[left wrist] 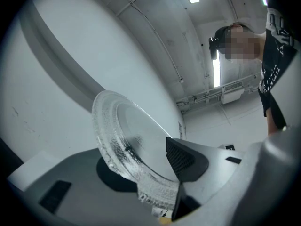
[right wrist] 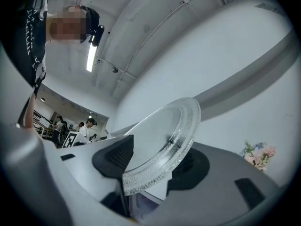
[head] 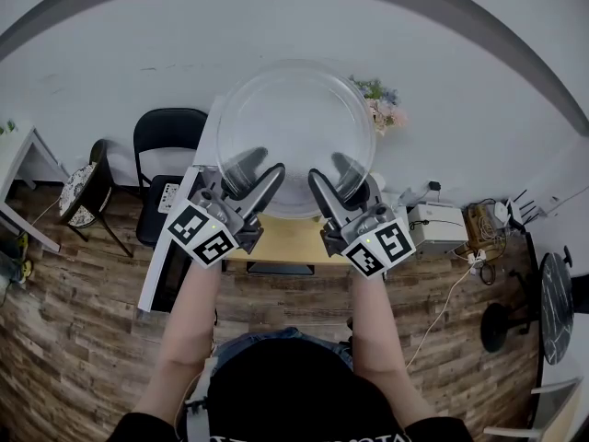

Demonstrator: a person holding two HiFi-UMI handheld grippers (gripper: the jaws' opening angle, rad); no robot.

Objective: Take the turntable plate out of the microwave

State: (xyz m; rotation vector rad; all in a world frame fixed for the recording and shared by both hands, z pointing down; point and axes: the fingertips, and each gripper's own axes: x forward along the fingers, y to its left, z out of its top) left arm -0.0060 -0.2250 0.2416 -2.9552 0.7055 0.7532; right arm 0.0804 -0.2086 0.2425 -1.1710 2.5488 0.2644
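Extraction looks done — we hold the turntable plate [head: 296, 127] up in the air, tilted, over the microwave [head: 173, 274]. The left gripper [head: 267, 162] and right gripper [head: 326, 166] each pinch its near rim. What's left, we judge — setting it down.

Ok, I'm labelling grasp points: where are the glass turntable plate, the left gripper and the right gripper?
glass turntable plate [head: 296, 122], head view, the middle of its clear disc.
left gripper [head: 260, 171], head view, between its fingers at the plate's rim.
right gripper [head: 331, 173], head view, between its fingers at the plate's rim.
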